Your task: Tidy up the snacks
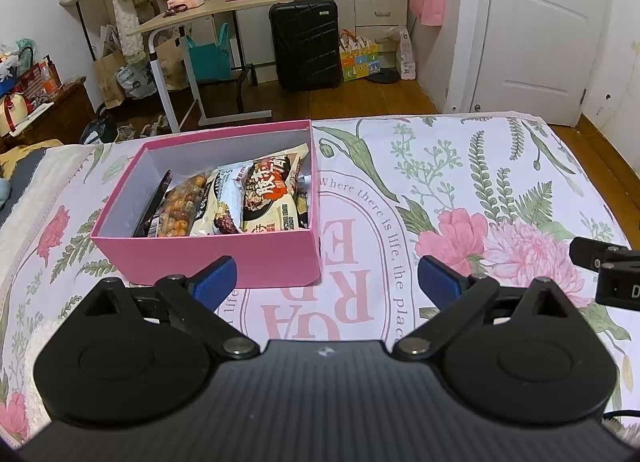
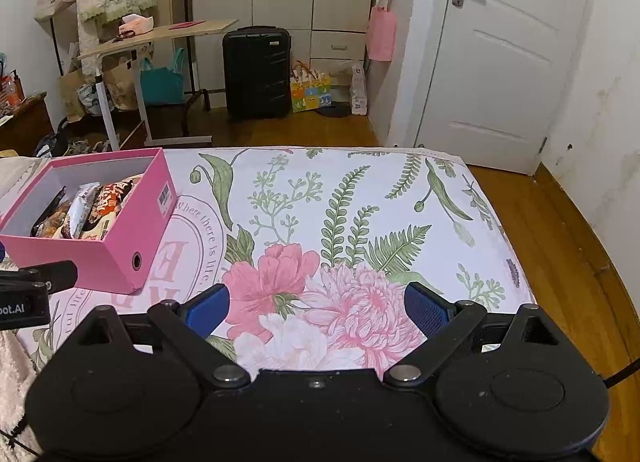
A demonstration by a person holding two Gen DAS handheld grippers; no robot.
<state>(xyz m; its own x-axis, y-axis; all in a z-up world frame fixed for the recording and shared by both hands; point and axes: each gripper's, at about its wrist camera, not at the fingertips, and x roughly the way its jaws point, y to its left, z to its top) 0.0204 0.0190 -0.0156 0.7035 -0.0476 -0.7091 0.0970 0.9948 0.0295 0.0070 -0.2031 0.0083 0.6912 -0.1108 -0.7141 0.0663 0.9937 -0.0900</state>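
Nearest the left wrist camera, the left gripper [image 1: 327, 277] is hovering low over the floral bedspread [image 1: 460, 190], its blue pads [image 1: 214, 277] spread wide apart and gripping nothing. Just ahead and slightly left, a pink box [image 1: 208, 258] is sitting on the bed with its lid off. Snack packets [image 1: 228, 202] are leaning against one another inside it, filling its right part: a clear bag of round coloured pieces, a white bar wrapper and a larger pack with red lettering. At the right edge, part of the right gripper [image 1: 606, 266] is showing. Beyond the bed, a black suitcase [image 1: 306, 44] is standing by the wardrobe.

Through the right wrist camera, the right gripper [image 2: 317, 304] is hanging over the pink flower print of the bedspread [image 2: 360, 198], jaws wide apart and empty. Well off to the left, the pink box [image 2: 120, 258] is resting with the snack packets [image 2: 92, 210] inside. A black piece of the left gripper [image 2: 36, 290] is poking in at the left edge, just in front of the box.
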